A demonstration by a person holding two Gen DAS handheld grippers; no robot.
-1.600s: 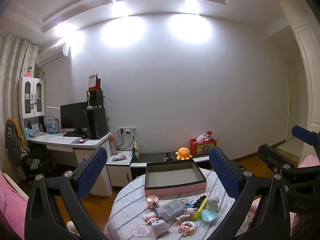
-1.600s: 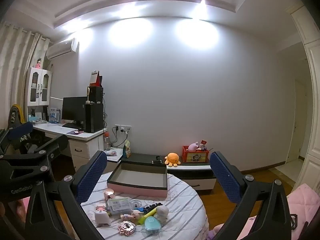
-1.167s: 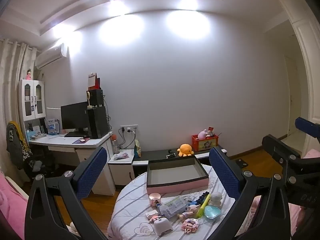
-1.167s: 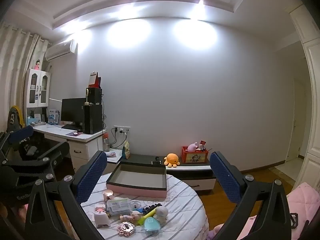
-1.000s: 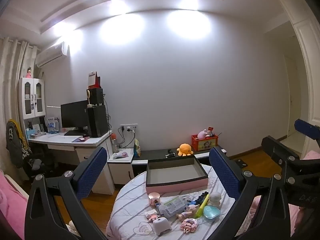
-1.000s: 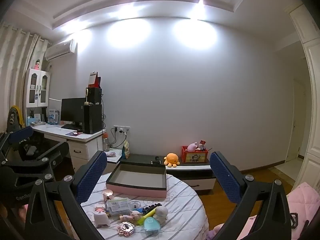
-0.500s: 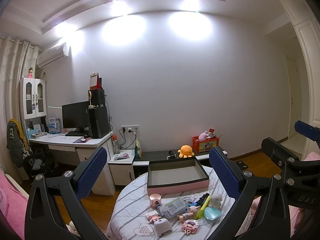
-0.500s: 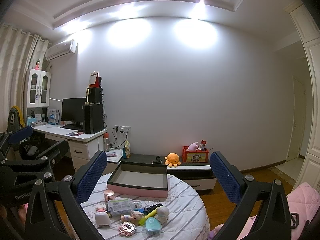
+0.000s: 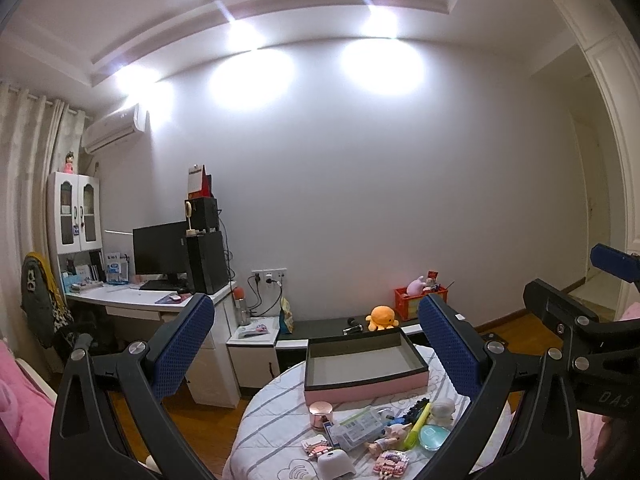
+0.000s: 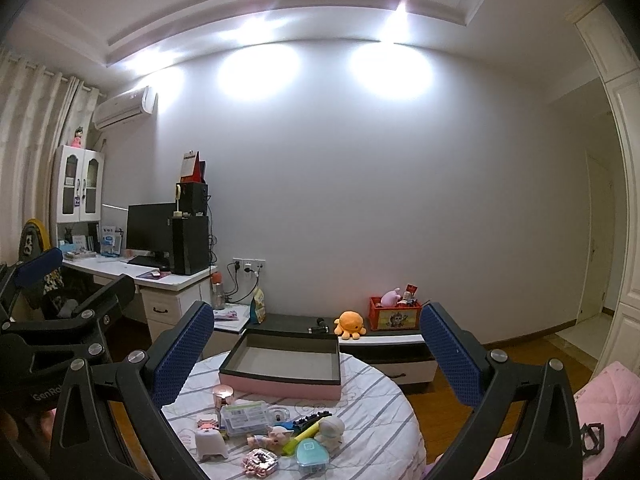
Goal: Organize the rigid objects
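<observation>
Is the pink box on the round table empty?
Empty: the pink box shows only bare grey floor inside; the small things lie outside it.

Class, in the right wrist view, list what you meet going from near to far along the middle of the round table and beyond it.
Teal case → yellow marker → clear plastic box → pink tray → orange octopus toy.

Round table (image 9: 272, 412) cut off below
</observation>
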